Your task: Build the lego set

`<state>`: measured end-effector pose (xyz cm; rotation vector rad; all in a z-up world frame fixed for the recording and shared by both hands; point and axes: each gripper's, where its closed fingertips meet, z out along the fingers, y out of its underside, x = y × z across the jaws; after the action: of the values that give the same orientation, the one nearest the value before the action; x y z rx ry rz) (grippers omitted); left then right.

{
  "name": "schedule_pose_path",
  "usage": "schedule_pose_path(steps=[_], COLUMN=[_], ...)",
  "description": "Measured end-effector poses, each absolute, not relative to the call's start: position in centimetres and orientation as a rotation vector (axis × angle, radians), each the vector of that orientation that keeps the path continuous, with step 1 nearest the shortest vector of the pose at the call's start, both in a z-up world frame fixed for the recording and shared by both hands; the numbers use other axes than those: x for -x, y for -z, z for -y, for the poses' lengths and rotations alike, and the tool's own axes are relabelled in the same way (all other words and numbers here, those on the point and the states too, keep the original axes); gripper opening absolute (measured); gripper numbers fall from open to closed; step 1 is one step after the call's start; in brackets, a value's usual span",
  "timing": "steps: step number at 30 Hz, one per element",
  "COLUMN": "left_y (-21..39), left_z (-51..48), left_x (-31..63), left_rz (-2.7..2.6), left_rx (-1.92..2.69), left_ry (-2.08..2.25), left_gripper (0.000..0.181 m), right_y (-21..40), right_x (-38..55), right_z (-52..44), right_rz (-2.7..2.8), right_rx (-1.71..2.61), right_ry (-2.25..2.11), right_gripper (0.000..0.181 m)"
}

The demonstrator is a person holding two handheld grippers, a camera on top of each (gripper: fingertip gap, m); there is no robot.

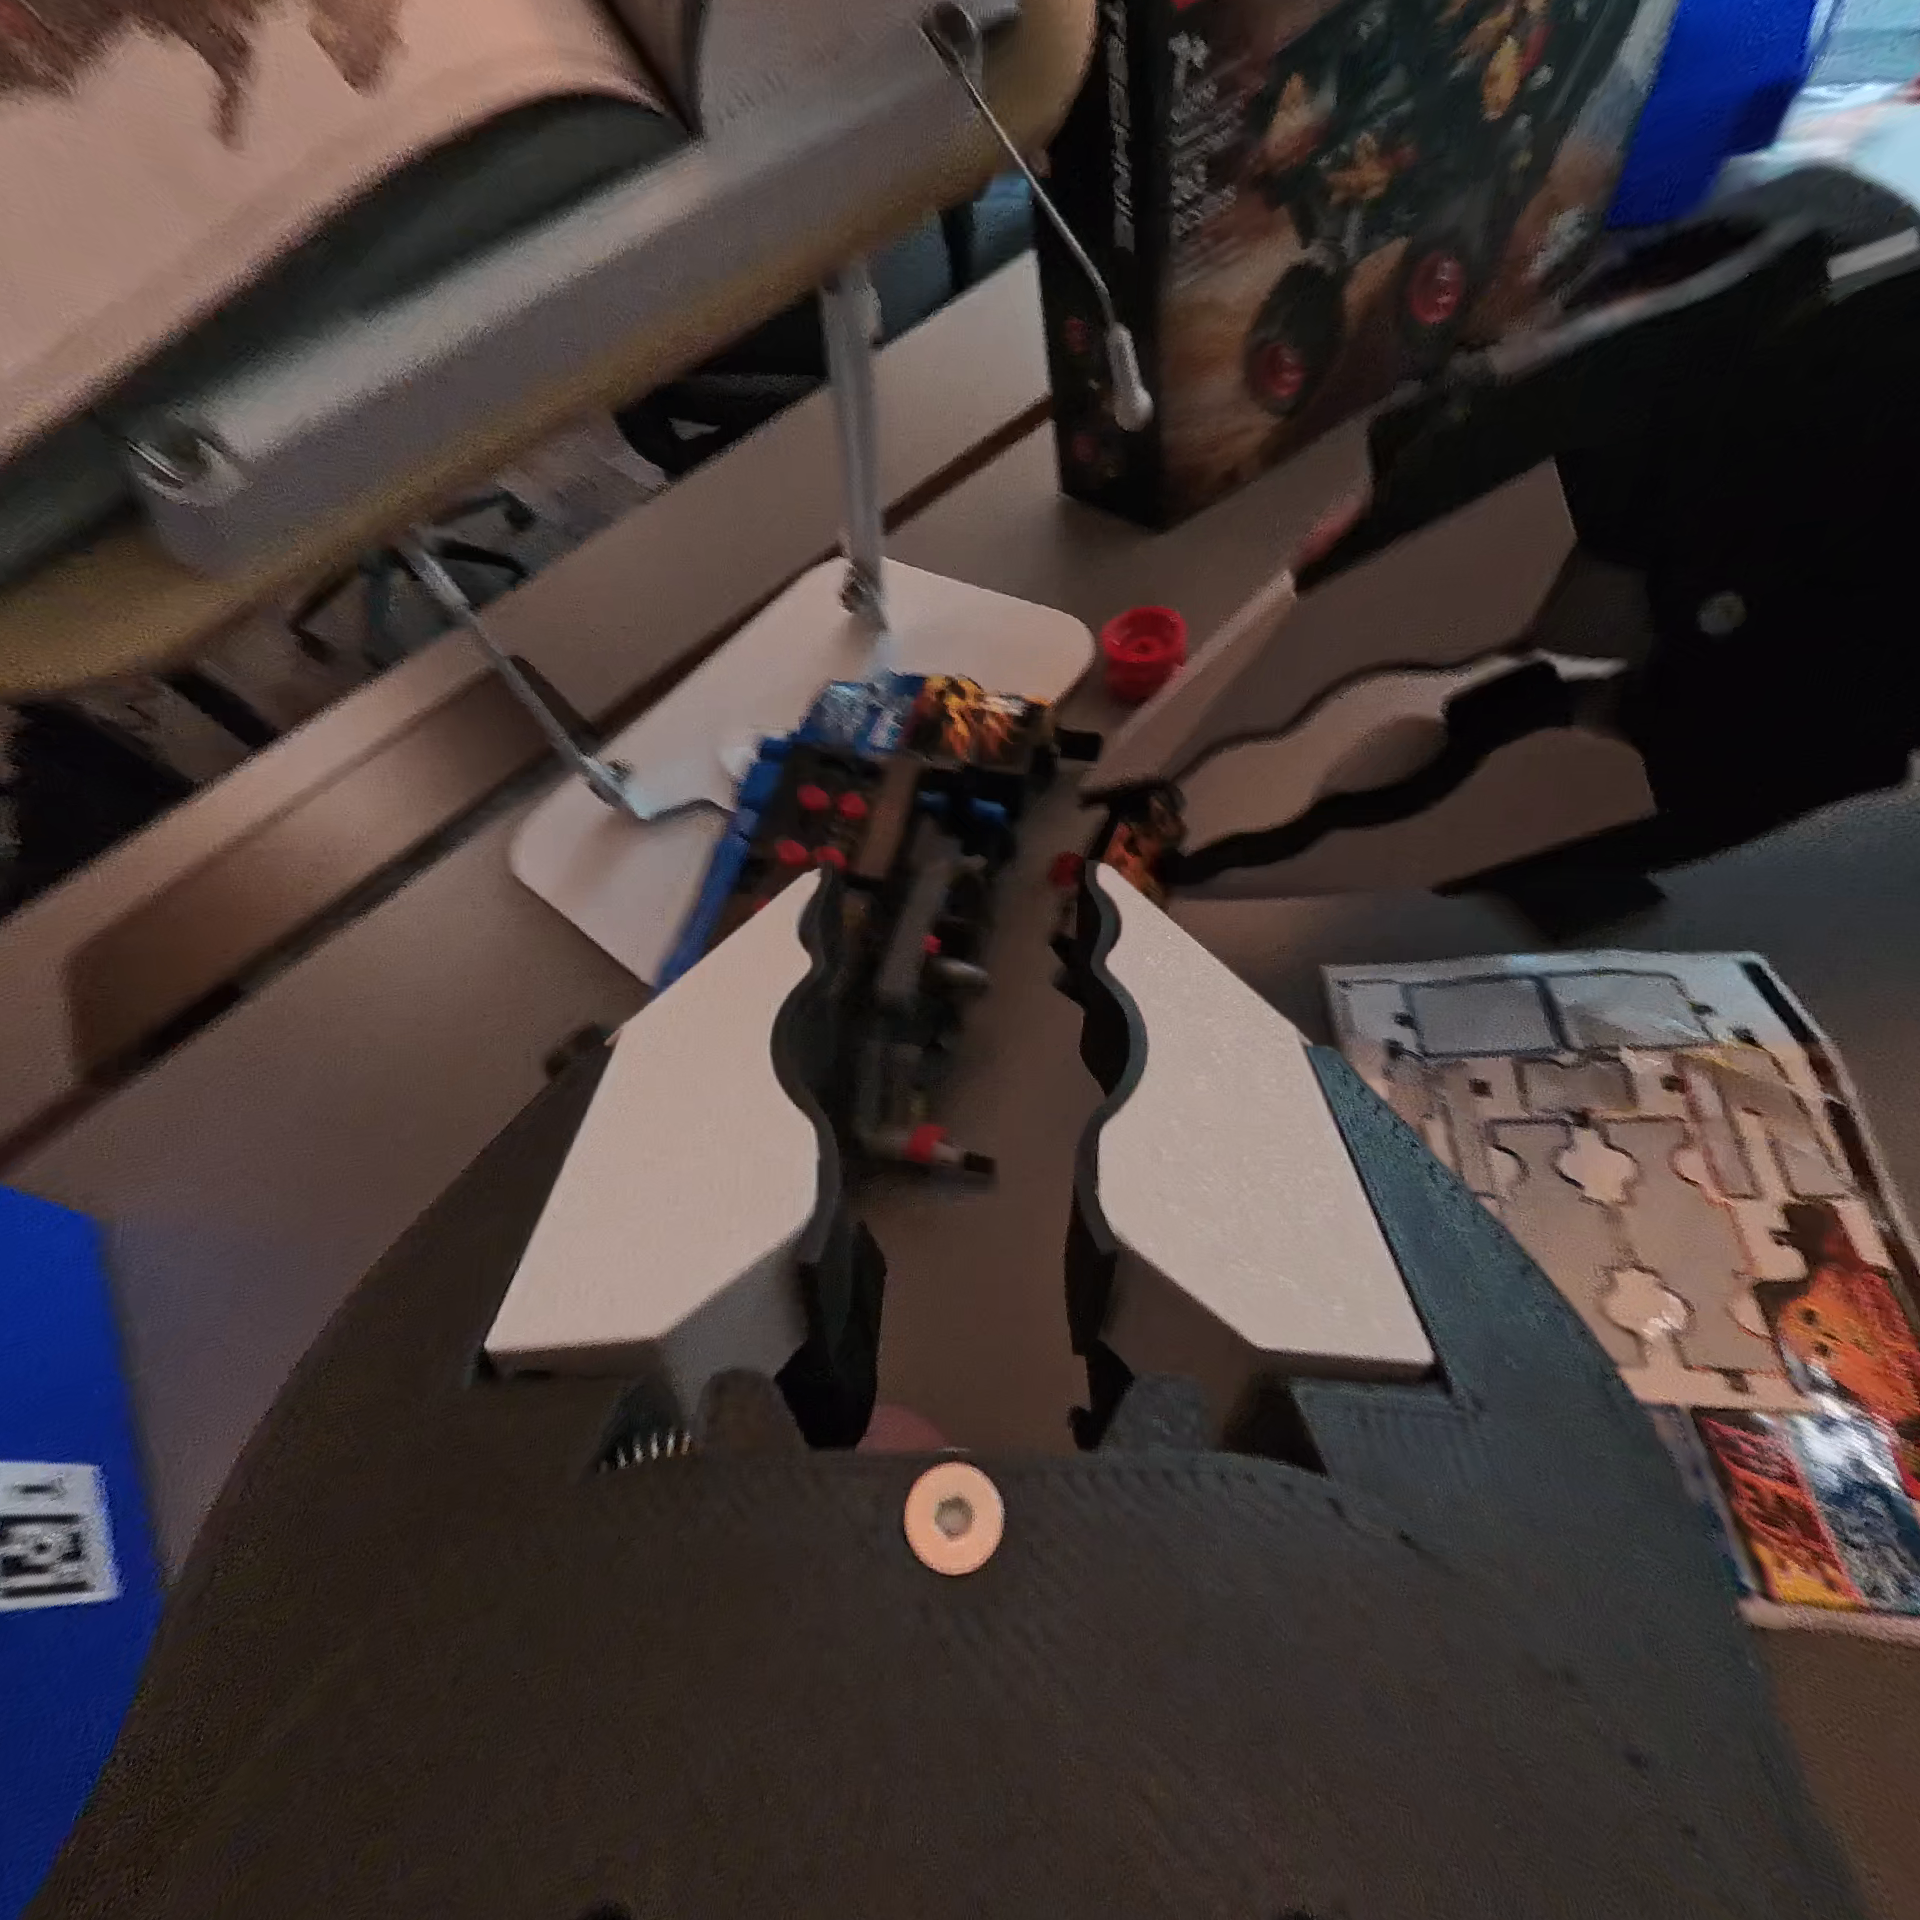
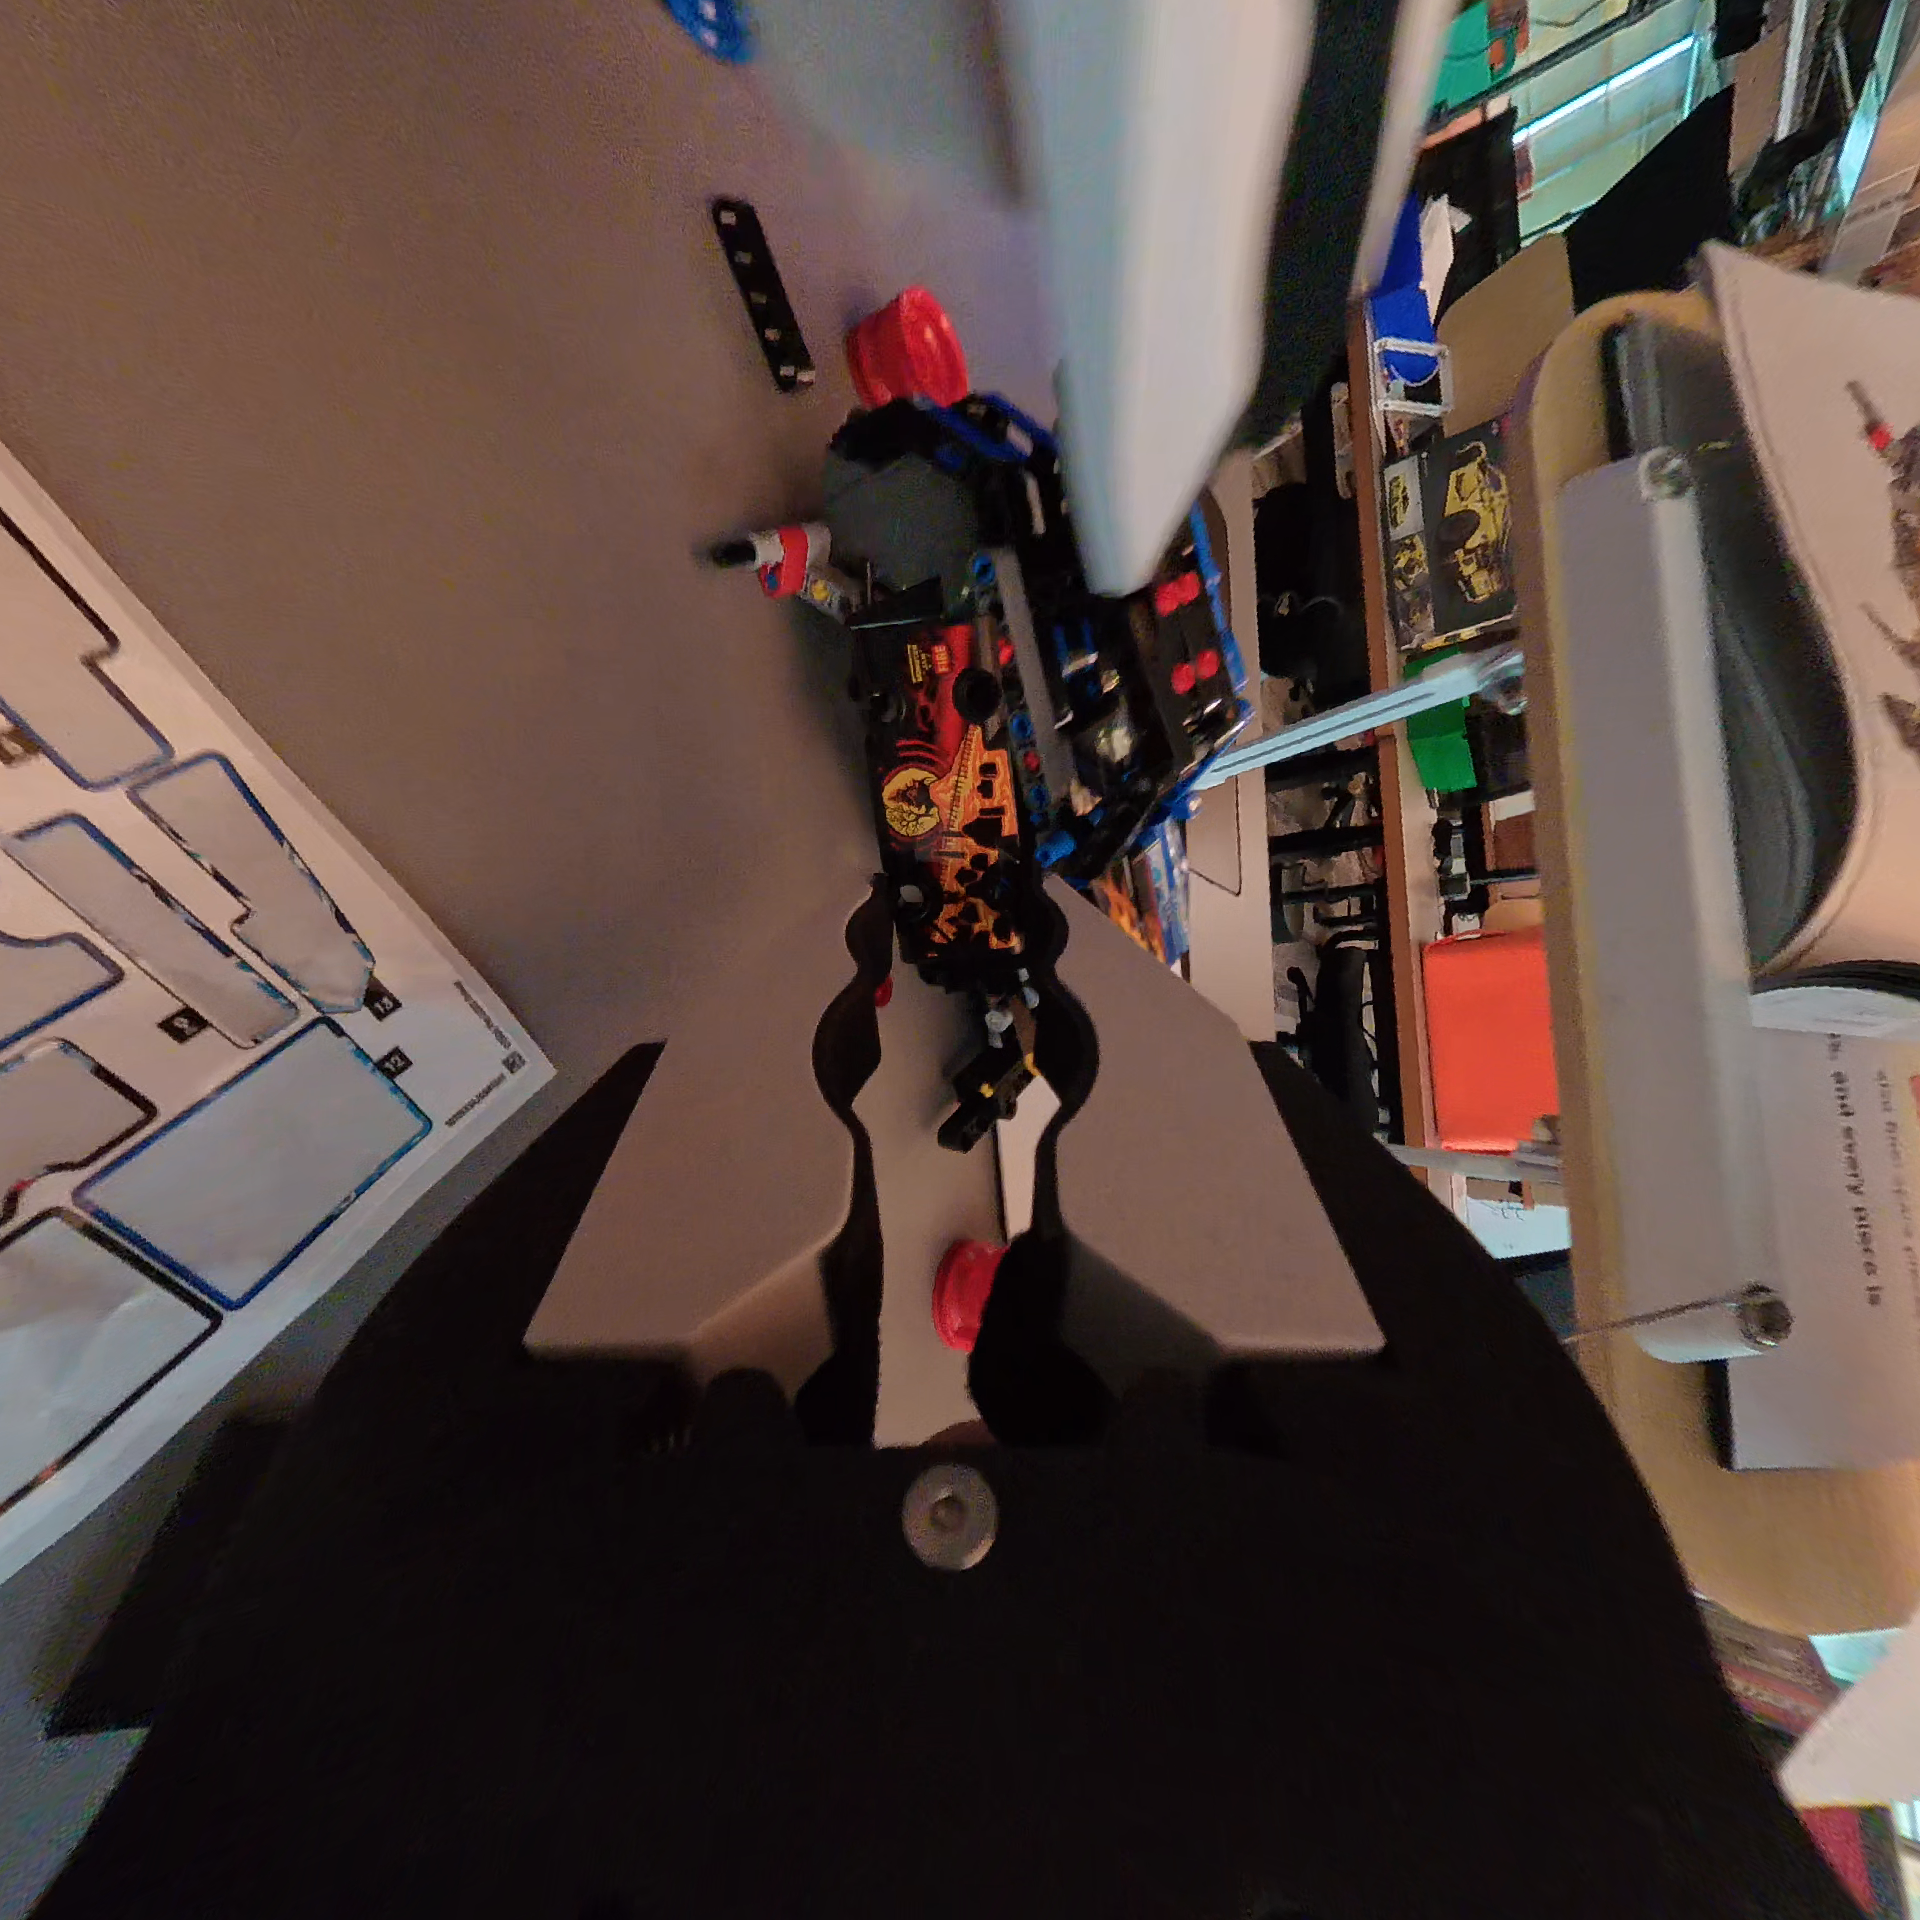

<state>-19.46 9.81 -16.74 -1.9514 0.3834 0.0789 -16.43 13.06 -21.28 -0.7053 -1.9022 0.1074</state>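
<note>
A: Left wrist view first. What does the left gripper (image 1: 956,1049) have?

B: Its jaws stand apart around the lego model (image 1: 914,914), which sits at the centre of the frame. The picture is blurred, and I cannot tell whether the fingers press the model or only flank it. The right gripper (image 1: 1117,821) comes in from the right of centre with its tips at the model's far end.

A: What else lies about?

B: A red wheel hub (image 1: 1143,646) just above the centre, the set's box (image 1: 1340,229) standing at upper right, and a sticker sheet (image 1: 1621,1195) at the right edge, several of its stickers already peeled off. A booklet stand (image 1: 810,665) has its base plate under the model's far end.

A: Now the right wrist view.

B: Here the model (image 2: 997,748) fills the centre, body panels carrying flame stickers. The right gripper (image 2: 961,966) is clamped on the model's near end. The left gripper's finger (image 2: 1143,312) reaches down from the top onto it. A red hub (image 2: 906,348) and a black beam (image 2: 762,296) lie loose above the centre, another red hub (image 2: 966,1294) shows between the right fingers lower down, a blue piece (image 2: 712,21) sits at the top edge, and the sticker sheet (image 2: 187,997) fills the left.

A: How far along, then?

B: I would judge mid-to-late: chassis and decorated panels are together, but the hubs are off and no tyres show, so wheels and leftover parts remain.
</note>
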Motion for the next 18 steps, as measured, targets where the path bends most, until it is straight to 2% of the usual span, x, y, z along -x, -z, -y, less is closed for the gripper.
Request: schedule_pose_path(steps=[1, 4, 5, 8, 11, 18], left_y=[16.0, 17.5, 18.3, 20.0, 20.8, 20.2], left_z=[-10.3, -11.7, -12.1, -13.1, -13.3, -13.1], left_x=[20.2, 22.3, 22.8, 24.0, 23.3, 23.0], left_rz=[-0.393, -0.482, -0.509, -0.57, -0.591, -0.546], left_rx=[1.953, 2.128, 2.187, 2.292, 2.335, 2.355], left_ry=[-0.122, -0.211, -0.223, -0.239, -0.089, 0.077], left_gripper=[0.047, 0.083, 0.087, 0.084, 0.059, 0.057], right_y=[21.7, 23.2, 23.4, 23.4, 23.6, 21.8], right_x=[16.4, 15.7, 15.5, 15.2, 15.3, 15.0], right_z=[-13.4, -14.2, -14.4, -14.4, -14.1, -13.8], right_rz=[1.906, 1.927, 1.93, 1.932, 1.943, 1.907], right_rx=[0.71, 0.716, 0.719, 0.723, 0.704, 0.686], right_ry=[-0.098, -0.071, -0.069, -0.087, -0.079, -0.108], right_gripper=[0.023, 0.023, 0.023, 0.023, 0.023, 0.023])
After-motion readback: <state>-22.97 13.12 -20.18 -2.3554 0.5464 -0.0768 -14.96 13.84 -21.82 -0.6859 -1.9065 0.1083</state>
